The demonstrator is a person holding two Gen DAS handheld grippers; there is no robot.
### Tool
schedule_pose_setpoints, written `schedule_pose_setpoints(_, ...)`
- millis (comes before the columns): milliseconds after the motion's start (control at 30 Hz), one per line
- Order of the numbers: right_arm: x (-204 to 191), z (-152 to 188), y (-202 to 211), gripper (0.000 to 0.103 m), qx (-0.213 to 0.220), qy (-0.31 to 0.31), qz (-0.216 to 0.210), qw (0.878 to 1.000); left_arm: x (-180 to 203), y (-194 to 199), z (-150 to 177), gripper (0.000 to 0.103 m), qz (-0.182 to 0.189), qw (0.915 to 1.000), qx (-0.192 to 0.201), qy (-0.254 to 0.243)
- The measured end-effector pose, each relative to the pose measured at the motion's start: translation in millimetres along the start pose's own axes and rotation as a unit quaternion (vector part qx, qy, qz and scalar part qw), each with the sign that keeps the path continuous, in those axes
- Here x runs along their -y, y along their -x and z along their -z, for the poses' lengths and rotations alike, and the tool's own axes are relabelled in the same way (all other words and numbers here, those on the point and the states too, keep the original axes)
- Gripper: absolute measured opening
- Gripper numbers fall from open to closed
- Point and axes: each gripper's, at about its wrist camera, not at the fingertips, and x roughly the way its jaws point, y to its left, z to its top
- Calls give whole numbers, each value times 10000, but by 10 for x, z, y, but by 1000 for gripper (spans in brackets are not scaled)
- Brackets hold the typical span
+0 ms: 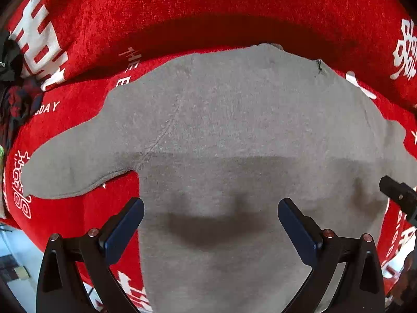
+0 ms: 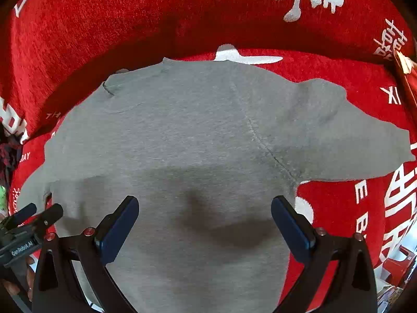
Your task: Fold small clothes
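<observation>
Hovering above a small grey knitted short-sleeved top [image 1: 221,120], the left hand-held gripper [image 1: 211,220] has its two dark blue padded fingers [image 1: 122,230] spread wide, with nothing between them. Neither pad is seen pressing on the fabric; the gripper's shadow falls on the cloth between the fingers. The left gripper is released and carries nothing.

The right hand-held gripper [image 2: 204,217] stands in the same condition: blue pads [image 2: 293,225] wide apart, empty, pointing down at the body of the top [image 2: 182,130]. A shadow lies on the fabric beneath it as well. Whether the fingertips graze the cloth cannot be told from either view.

The grey top lies spread flat, with both short sleeves extended to the sides and the neckline at the far edge. It rests on a red textured cloth printed with white characters and letters [image 1: 78,208], which covers the surface underneath and rises in a fold behind the garment.

In the left wrist view, the black tip of the other gripper [image 1: 398,195] enters at the right edge, near the right sleeve. In the right wrist view, the left gripper's black body [image 2: 28,224] shows at the lower left edge, beside the left sleeve. A dark patterned fabric item [image 1: 18,104] sits at the far left, off the top.
</observation>
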Motion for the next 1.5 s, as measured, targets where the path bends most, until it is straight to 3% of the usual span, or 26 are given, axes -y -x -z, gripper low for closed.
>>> schedule_pose_setpoints(400, -117, -86, -25, 101, -175, 284, 174, 9993, -164, -30, 51, 103, -14, 9999, -6, 165)
schedule_pose_setpoints(500, -175, -116, -49, 95, -240, 372, 219, 9988, -196, -33, 57, 103, 11, 9998, -6, 200)
schedule_pose_setpoints(600, -194, -117, -77, 95, -301, 288, 128, 9990, -216, -39, 51, 103, -36, 9998, 4, 200)
schedule_pose_setpoints(1500, -376, -49, -73, 101, -53, 297, 59, 9995, -426, -53, 95, 103, 29, 9994, -5, 338)
